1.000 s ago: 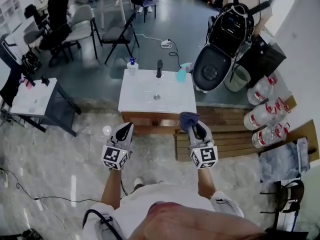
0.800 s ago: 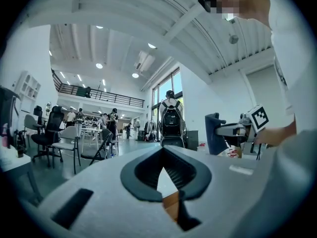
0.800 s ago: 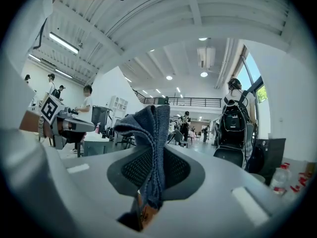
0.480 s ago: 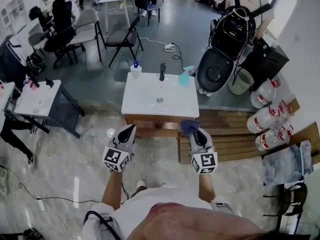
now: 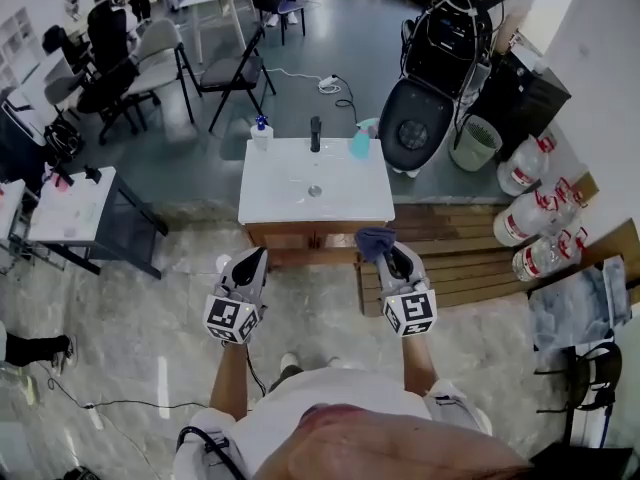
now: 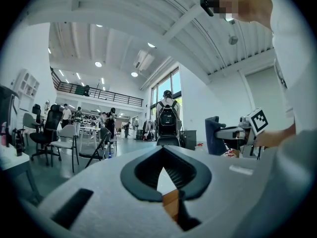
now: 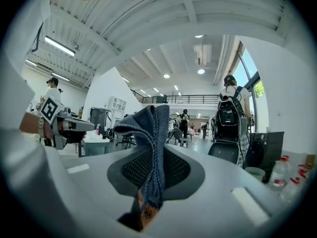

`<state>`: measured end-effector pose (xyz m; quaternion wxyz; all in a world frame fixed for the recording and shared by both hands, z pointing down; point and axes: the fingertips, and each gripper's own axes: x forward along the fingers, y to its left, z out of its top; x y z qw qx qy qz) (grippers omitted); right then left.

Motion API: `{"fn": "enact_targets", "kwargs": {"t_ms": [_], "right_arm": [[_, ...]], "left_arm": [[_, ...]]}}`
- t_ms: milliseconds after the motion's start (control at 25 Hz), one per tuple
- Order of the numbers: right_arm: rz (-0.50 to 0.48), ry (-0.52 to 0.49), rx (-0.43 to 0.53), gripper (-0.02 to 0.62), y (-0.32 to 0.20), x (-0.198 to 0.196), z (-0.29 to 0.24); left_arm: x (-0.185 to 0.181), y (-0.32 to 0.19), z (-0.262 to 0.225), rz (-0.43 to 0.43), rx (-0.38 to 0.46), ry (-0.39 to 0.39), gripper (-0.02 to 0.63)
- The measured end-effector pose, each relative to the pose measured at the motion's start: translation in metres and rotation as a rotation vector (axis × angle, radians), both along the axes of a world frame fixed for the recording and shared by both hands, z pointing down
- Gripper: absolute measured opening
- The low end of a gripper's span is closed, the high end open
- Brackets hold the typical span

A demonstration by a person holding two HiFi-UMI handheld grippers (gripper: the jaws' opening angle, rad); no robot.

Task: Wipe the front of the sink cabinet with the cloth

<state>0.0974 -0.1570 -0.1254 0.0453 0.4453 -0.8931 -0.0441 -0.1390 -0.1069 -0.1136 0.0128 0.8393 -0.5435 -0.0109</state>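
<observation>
Two grippers are held in front of the cabinet (image 5: pixel 300 236). The right gripper (image 5: pixel 386 252) is clamped on the cloth (image 5: pixel 374 240). Its own view shows a blue fold pinched between the pads, with most of the fabric standing free above the jaw tips. The left gripper (image 5: pixel 251 260) has its jaws together with nothing between them and points at the cabinet front.

Cloth location: the cloth is at the right end of the cabinet front, just under the edge of the sink (image 5: pixel 315 183). The head view does not show whether it is in contact with the wood.

Probable faults from this position:
- Cloth pull-out. Only a narrow fold is gripped, so drag along the wood can strip it from the pads.
- Jaw contact. The free fabric can fold away under pressure and let the hard jaw tips scrape the front.
- Poor coverage. The bunched cloth presents a small wiping face, so strokes can leave gaps.
- Left-side collision. The idle left gripper is near the front and can strike it during a wide stroke.
</observation>
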Motion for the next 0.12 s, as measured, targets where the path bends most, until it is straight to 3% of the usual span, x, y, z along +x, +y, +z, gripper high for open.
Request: {"fn": "enact_targets", "kwargs": {"t_ms": [120], "right_arm": [[-0.004, 0.005, 0.004, 0.063, -0.0035, 0.0001, -0.0022]], "left_arm": [[-0.0030, 0.0005, -0.0008, -0.009, 0.002, -0.004, 0.000]]}}
